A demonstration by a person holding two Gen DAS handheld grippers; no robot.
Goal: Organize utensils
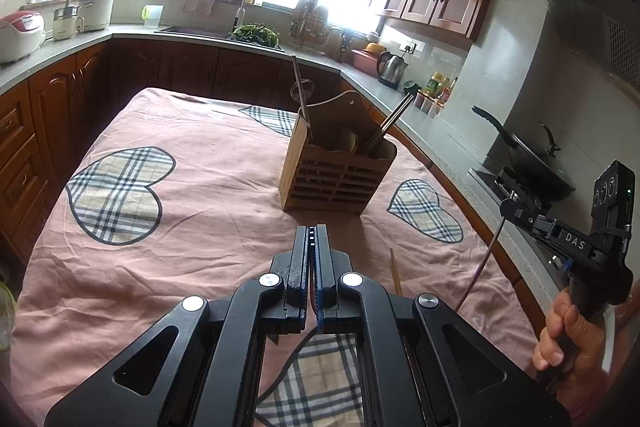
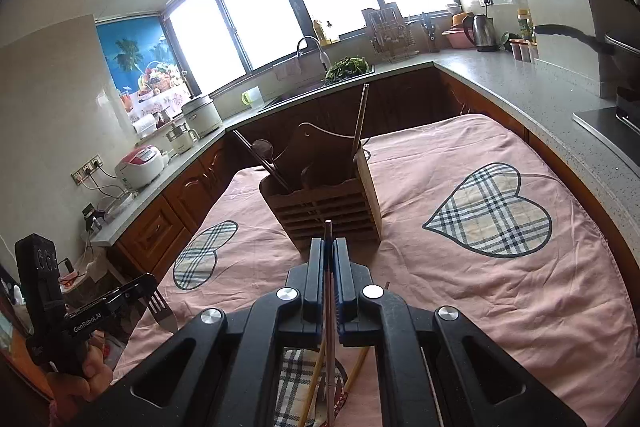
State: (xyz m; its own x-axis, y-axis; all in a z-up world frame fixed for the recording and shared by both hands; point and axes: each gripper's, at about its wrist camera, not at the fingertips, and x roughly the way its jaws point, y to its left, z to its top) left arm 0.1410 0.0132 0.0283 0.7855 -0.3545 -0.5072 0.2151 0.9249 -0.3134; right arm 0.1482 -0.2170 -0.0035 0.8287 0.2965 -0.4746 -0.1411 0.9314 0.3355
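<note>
A slatted wooden utensil holder point(image 1: 338, 173) stands upright on a pink tablecloth point(image 1: 208, 187) with plaid hearts, and everything else lies on the near side of it. The left gripper point(image 1: 311, 233) is held above the cloth just short of the holder; its jaws are pressed together, and the right wrist view shows a metal fork point(image 2: 162, 311) clamped flat between them, tines free. The right gripper point(image 2: 329, 245) is also closed, pinching a thin metal chopstick point(image 2: 329, 307) that runs lengthwise through its jaws, the tip just past them and pointing toward the holder. Below that gripper, on the cloth, lie wooden chopsticks point(image 2: 356, 371). The holder already has dark chopsticks point(image 1: 299, 87) and a spoon at one end and metal chopsticks point(image 1: 394, 121) leaning at the other.
</note>
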